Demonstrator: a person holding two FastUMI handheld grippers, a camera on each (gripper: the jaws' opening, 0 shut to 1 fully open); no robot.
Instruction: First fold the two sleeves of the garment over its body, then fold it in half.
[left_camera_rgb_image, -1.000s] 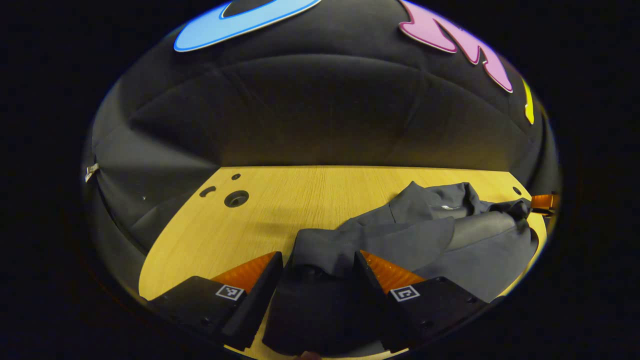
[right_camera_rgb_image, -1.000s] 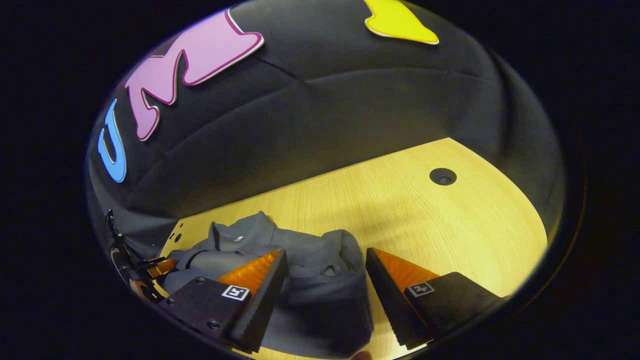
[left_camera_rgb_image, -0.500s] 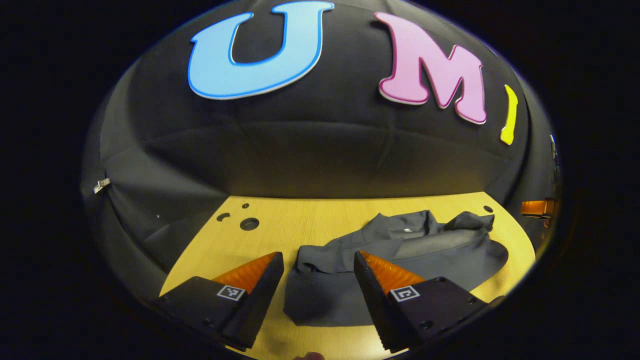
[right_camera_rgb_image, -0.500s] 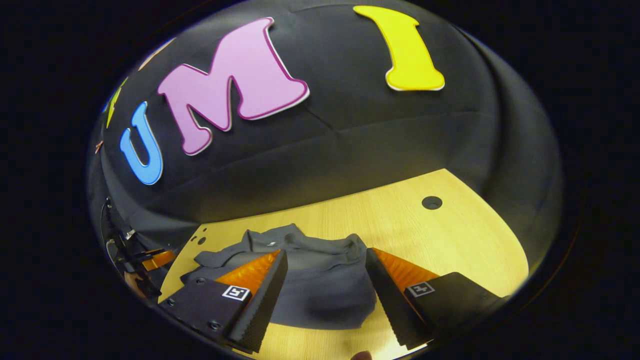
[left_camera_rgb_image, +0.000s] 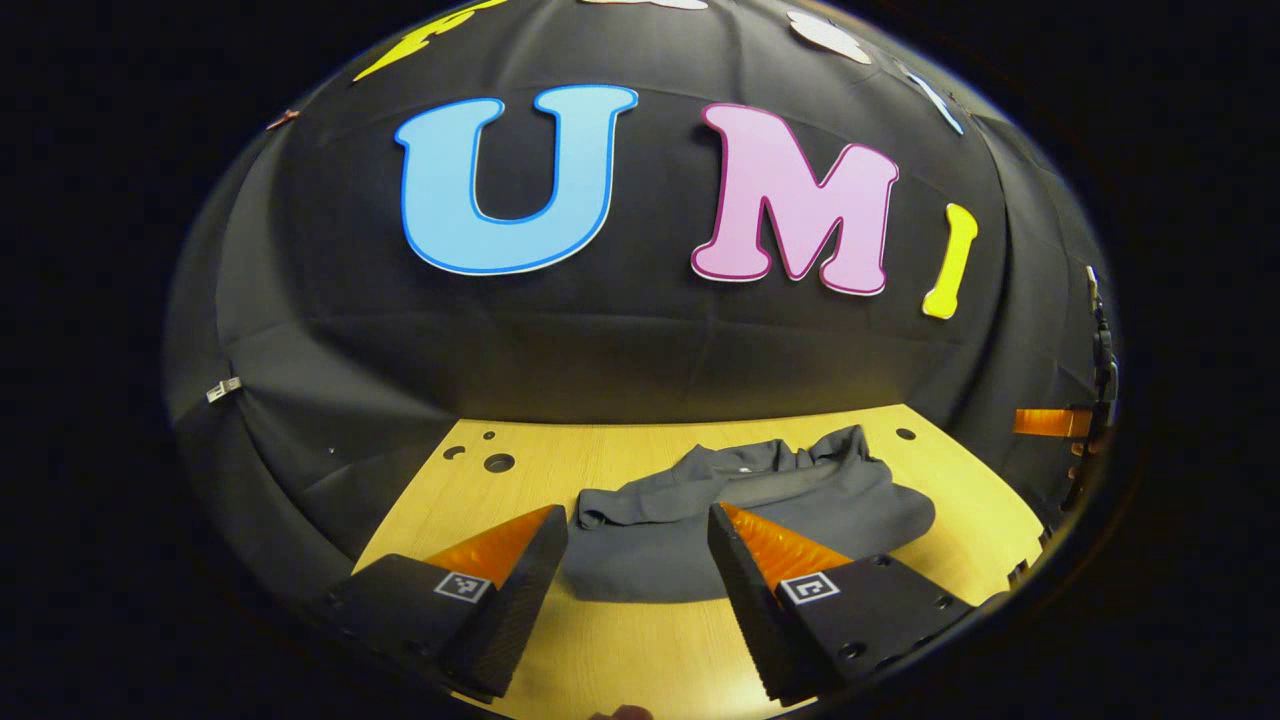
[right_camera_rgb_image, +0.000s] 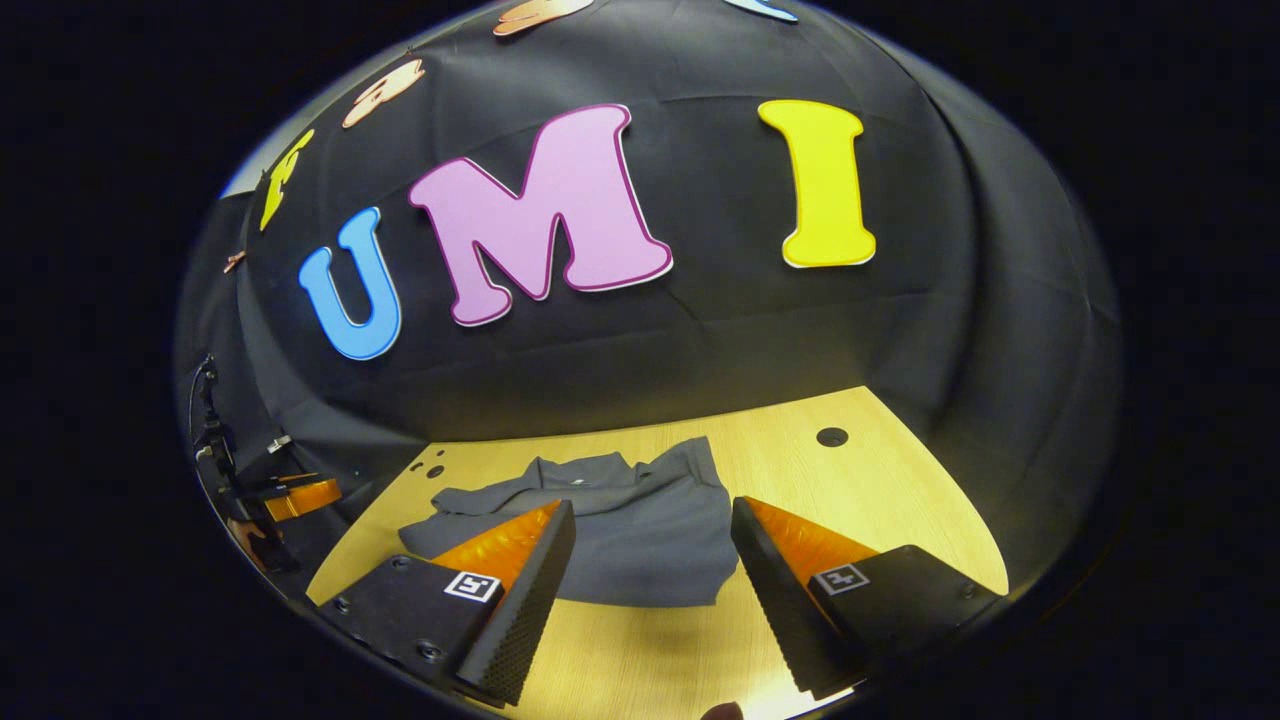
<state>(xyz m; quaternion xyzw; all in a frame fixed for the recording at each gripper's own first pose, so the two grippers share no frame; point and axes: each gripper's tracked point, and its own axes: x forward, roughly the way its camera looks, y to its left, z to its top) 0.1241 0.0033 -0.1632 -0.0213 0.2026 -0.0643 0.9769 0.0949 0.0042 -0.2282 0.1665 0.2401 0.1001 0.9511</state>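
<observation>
Because the garment (left_camera_rgb_image: 760, 520) is thin grey cloth, we judge it light, limp and easy to drag out of shape, with no stiffness to hold a crease by itself. It would probably slide a little on the smooth wooden surface (left_camera_rgb_image: 620, 650), so any further handling should pinch a doubled edge or a corner rather than the middle of a panel, and lift low so the layers beneath do not follow. The rumpled far edge, where collar and folded sleeves bunch up, looks the least tidy place and the likeliest to spring open.

As it lies now, the garment sits near the far side of the surface, close to the black cloth wall, as a compact, roughly oblong bundle with a smooth rounded near edge and wrinkled ridges along the back. In the right gripper view (right_camera_rgb_image: 620, 530) it reads the same: flat in front, creased behind. To us it looks already folded.

Our left gripper (left_camera_rgb_image: 638, 560) and right gripper (right_camera_rgb_image: 652, 560) both hover short of the cloth with jaws spread wide, gripping nothing.
</observation>
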